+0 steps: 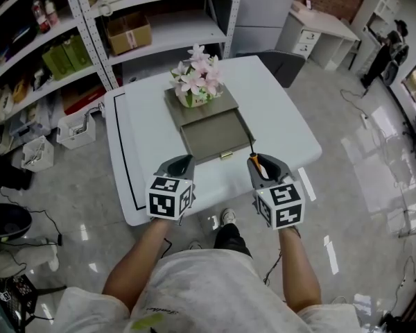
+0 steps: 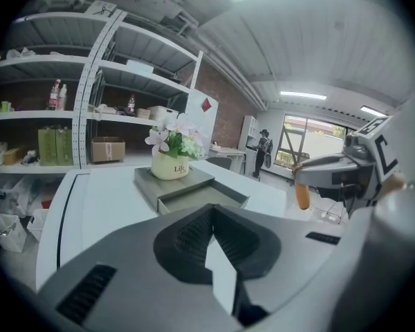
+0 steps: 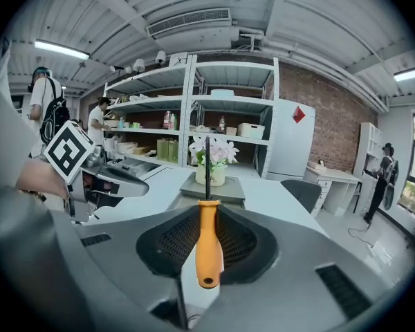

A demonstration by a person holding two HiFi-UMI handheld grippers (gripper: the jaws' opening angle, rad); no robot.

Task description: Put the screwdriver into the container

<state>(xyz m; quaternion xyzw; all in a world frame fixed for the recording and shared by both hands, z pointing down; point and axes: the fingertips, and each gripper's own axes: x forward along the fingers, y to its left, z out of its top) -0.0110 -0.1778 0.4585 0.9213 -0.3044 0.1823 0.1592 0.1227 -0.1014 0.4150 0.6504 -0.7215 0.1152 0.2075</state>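
Observation:
An orange-handled screwdriver point(image 3: 207, 244) stands upright in my right gripper point(image 3: 206, 209), which is shut on its handle; the dark shaft points away toward the flowers. In the head view the right gripper point(image 1: 261, 165) hovers over the table's near edge, just right of the open drawer point(image 1: 216, 136) of a grey box, the container. The drawer holds nothing. My left gripper point(image 1: 182, 164) is shut and empty, level with the right one, at the drawer's near left corner. From the left gripper view the drawer point(image 2: 200, 198) lies ahead and the screwdriver point(image 2: 302, 196) hangs at the right.
A pot of pink flowers point(image 1: 197, 78) stands on the grey box. The white table point(image 1: 277, 116) has a black line point(image 1: 123, 151) along its left side. Metal shelving point(image 1: 69, 40) stands behind and left, a grey chair point(image 1: 281, 64) at the far side. People stand in the background.

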